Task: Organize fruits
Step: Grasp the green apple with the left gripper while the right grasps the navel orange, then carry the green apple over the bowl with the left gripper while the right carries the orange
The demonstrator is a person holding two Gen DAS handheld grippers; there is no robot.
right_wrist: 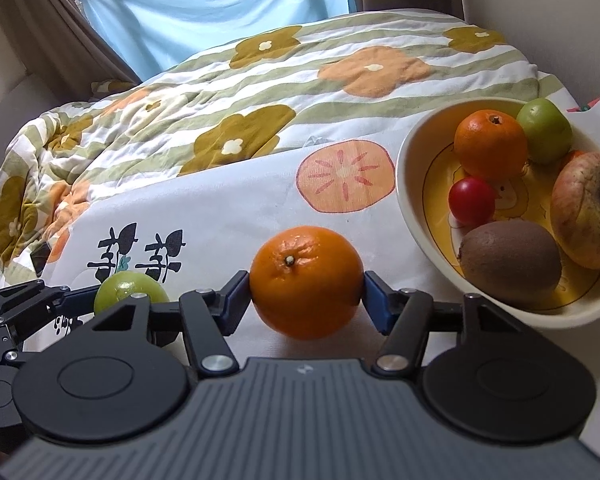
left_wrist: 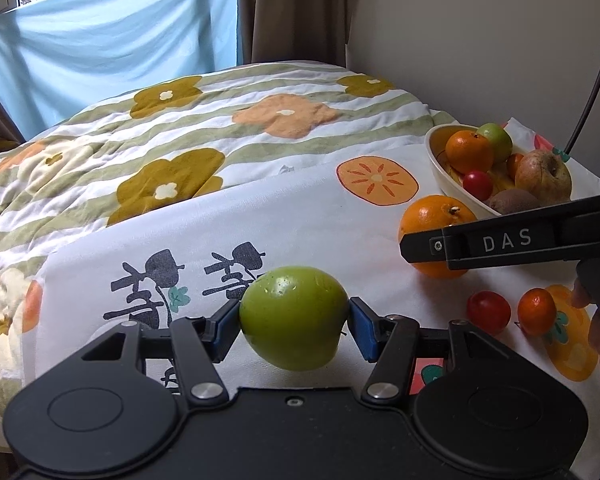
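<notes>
My left gripper (left_wrist: 294,322) is shut on a green apple (left_wrist: 294,322), held just above the white printed cloth (left_wrist: 260,224); the apple also shows in the right wrist view (right_wrist: 130,290). My right gripper (right_wrist: 306,296) is shut on a large orange (right_wrist: 306,282), seen in the left wrist view (left_wrist: 436,226) behind the right gripper's finger. A cream bowl (right_wrist: 414,216) at the right holds an orange (right_wrist: 490,144), a green apple (right_wrist: 544,130), a red plum (right_wrist: 471,202), a kiwi (right_wrist: 510,262) and a wrinkled apple (right_wrist: 588,210).
A red plum (left_wrist: 489,312) and a small tangerine (left_wrist: 536,312) lie on the cloth right of my left gripper. A flowered quilt (left_wrist: 160,140) covers the bed behind. A wall stands close behind the bowl.
</notes>
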